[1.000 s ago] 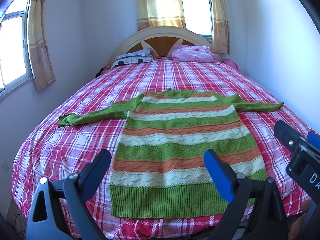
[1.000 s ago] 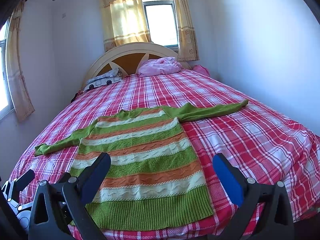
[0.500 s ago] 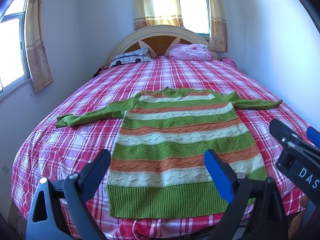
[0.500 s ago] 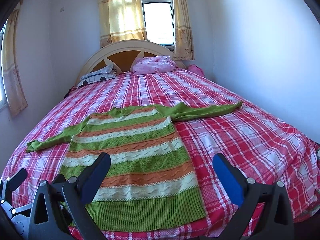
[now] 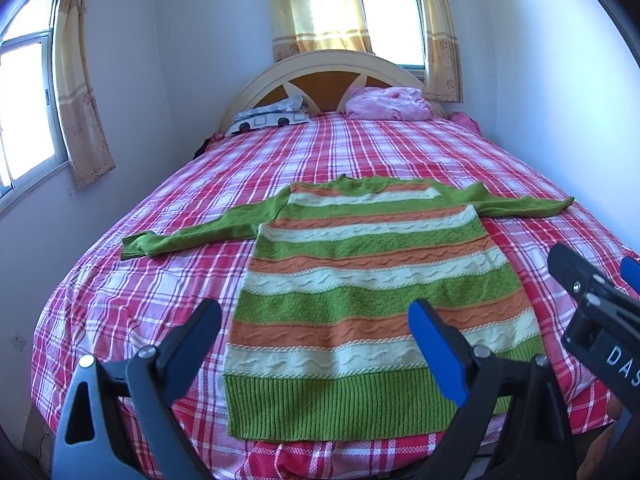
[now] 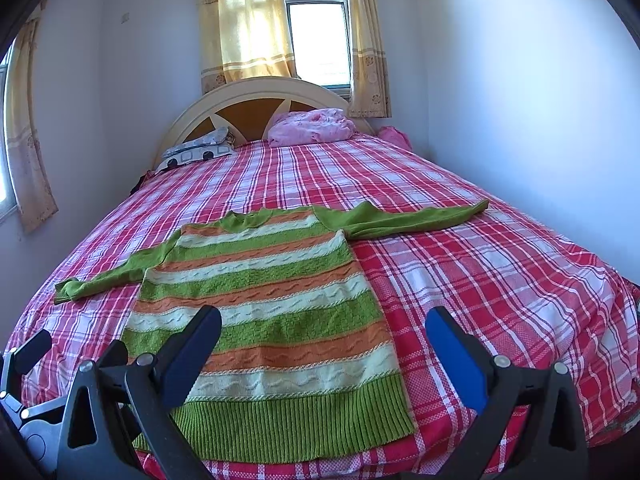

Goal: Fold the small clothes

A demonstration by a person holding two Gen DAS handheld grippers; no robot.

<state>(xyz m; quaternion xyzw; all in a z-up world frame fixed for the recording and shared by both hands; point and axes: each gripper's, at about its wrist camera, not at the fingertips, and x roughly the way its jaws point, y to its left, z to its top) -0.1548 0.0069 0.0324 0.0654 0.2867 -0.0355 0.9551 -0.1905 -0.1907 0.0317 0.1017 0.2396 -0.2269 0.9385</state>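
Note:
A small green, orange and cream striped sweater [image 5: 372, 284] lies flat on the bed, hem nearest me and both green sleeves spread out sideways. It also shows in the right wrist view [image 6: 272, 320]. My left gripper [image 5: 316, 332] is open and empty, hovering above the hem. My right gripper [image 6: 324, 344] is open and empty, above the sweater's lower right side. The right gripper shows at the right edge of the left wrist view [image 5: 592, 300]. The left gripper shows at the lower left of the right wrist view [image 6: 28, 368].
The bed has a red plaid sheet [image 5: 360, 152] and a cream headboard [image 5: 332, 64]. A patterned pillow [image 5: 272, 114] and a pink bundle [image 5: 388, 104] lie at its head. Walls flank both sides, with curtained windows [image 6: 316, 36].
Both grippers have shifted slightly; the sweater now sits a little further left in both views. The sweater itself has not moved and both grippers stay open.

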